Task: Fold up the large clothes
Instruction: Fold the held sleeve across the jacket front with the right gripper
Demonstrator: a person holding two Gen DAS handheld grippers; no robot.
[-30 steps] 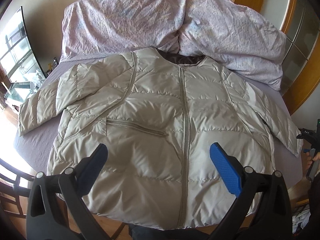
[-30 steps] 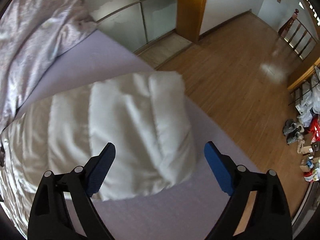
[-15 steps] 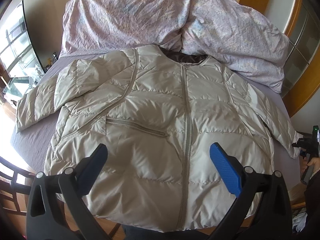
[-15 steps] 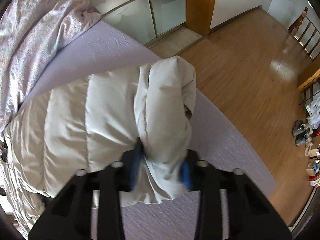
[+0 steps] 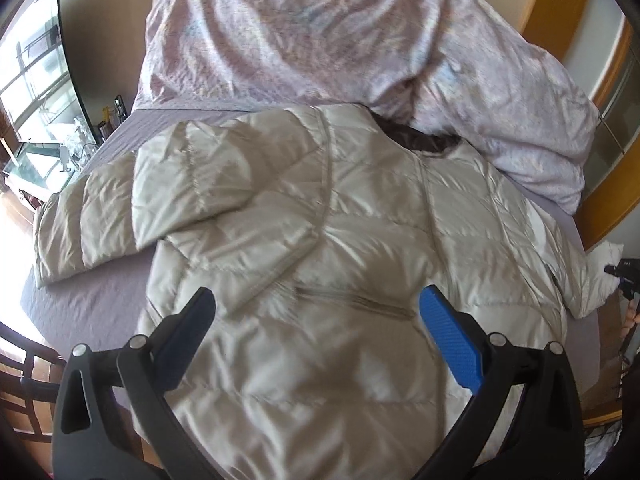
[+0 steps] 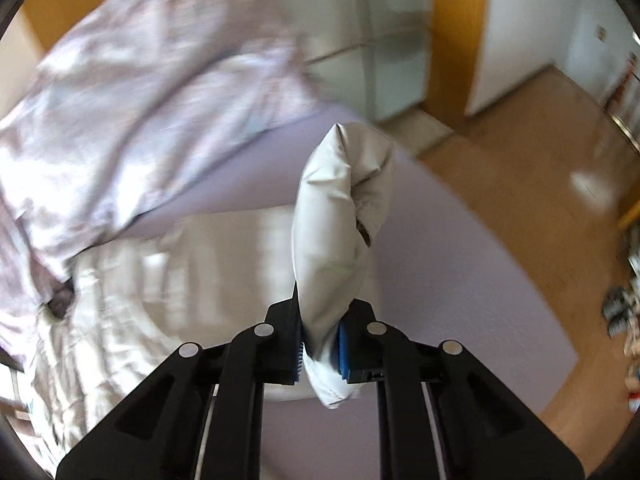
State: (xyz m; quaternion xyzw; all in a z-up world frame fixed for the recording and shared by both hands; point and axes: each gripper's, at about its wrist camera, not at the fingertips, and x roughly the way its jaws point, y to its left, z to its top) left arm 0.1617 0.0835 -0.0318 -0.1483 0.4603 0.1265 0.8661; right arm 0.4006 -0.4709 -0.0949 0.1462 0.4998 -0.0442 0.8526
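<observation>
A beige quilted down jacket (image 5: 340,240) lies face up on the lilac bed sheet (image 5: 88,312), zipped, collar toward the duvet. Its left sleeve (image 5: 92,220) stretches out flat to the left. My left gripper (image 5: 316,296) hovers open above the jacket's lower front near the pocket zip, with nothing between its fingers. My right gripper (image 6: 324,320) is closing its jaws, and the blue pads press on the cuff of the other sleeve (image 6: 340,220). That sleeve stands raised off the sheet (image 6: 440,280). The jacket body (image 6: 160,280) is blurred at the left.
A crumpled pale floral duvet (image 5: 320,40) is heaped at the head of the bed. Glass shelving (image 5: 32,80) stands to the left. Wooden floor (image 6: 540,160) and glass wardrobe doors (image 6: 380,72) lie beyond the bed's right edge, with shoes (image 6: 618,312) on the floor.
My right gripper shut on the sleeve cuff and lifted it off the bed. My left gripper moved in closer over the jacket, still open.
</observation>
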